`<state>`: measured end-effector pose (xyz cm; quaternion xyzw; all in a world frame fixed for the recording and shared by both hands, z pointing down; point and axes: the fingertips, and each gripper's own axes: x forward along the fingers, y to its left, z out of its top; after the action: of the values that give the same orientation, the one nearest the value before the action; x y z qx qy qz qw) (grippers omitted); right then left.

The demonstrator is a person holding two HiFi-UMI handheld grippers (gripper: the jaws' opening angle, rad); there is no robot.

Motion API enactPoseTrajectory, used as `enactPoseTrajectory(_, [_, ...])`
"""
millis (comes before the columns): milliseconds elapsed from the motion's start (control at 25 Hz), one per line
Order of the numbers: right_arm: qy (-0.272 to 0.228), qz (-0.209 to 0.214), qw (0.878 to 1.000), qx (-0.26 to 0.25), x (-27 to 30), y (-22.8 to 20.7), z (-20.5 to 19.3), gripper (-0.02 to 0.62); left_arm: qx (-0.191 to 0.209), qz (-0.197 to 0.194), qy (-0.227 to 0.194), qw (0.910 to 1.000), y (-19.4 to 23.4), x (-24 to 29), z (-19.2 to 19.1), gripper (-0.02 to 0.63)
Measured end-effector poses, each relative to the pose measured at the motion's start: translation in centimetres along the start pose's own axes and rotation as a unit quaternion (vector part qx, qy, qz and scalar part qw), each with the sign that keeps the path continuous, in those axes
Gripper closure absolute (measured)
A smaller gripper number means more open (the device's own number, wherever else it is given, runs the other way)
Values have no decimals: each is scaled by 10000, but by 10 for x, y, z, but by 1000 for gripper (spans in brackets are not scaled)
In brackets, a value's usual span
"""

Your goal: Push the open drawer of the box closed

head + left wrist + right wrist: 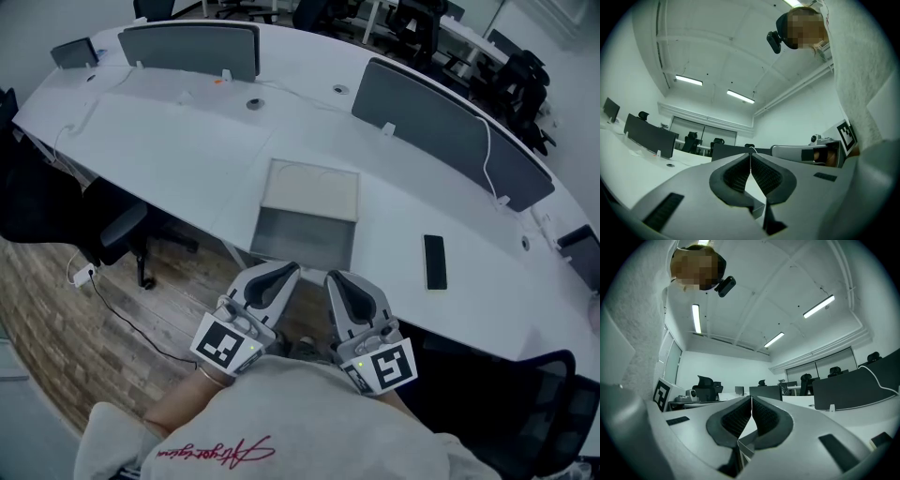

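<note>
Curved white tabletop (187, 141) has the box (311, 187) near its front edge, drawer (305, 236) pulled out toward me, left tongs (272, 277) and right tongs (343, 285) both closed on nothing just short of it, so an off-centre shove could just slide the whole box.

Everything was lit evenly from above by ceiling strip lights (819, 306), blown out to white glare. The white desk (169, 159) was washed out a bit, with soft shadows cast underneath. Heavy fisheye bending and black corners were seen in both gripper views; backgrounds looked possibly soft.
</note>
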<state>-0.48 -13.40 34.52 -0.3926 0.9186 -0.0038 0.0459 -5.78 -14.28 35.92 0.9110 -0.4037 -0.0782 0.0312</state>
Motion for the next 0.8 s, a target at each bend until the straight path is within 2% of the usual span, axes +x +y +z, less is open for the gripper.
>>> enactPoseTrajectory(120, [67, 133, 9999, -53, 2, -1, 2, 577, 7, 565, 331, 9979, 14, -2, -10, 584])
enactPoseTrajectory(200, [53, 197, 9998, -68, 1, -1, 3, 577, 86, 802, 412, 9959, 21, -4, -23, 583])
enactPoseTrajectory(240, [69, 220, 9997, -60, 0, -2, 2, 577, 120, 910, 456, 9947, 25, -4, -32, 561])
enactPoseTrajectory(280, [85, 235, 9997, -47, -1, -3, 1, 577, 111, 1015, 556, 9932, 29, -5, -44, 457])
enactPoseTrajectory(320, [100, 244, 9996, -27, -2, -4, 1, 577, 21, 1112, 718, 9912, 33, -5, -59, 389])
enactPoseTrajectory(440, [166, 283, 9995, -5, -4, -6, -1, 577, -468, 1371, 1297, 9809, 40, -10, -102, 385])
enactPoseTrajectory(520, [260, 307, 9992, 5, -5, -6, -5, 577, -634, 1517, 1638, 9727, 42, -14, -129, 385])
enactPoseTrajectory(680, [237, 291, 9993, -72, -10, -11, -4, 577, -684, 1603, 2051, 9631, 35, -11, -164, 383])
enactPoseTrajectory(800, [275, 265, 9992, -94, -13, -15, -6, 577, -546, 1674, 2231, 9588, 34, -2, -181, 379])
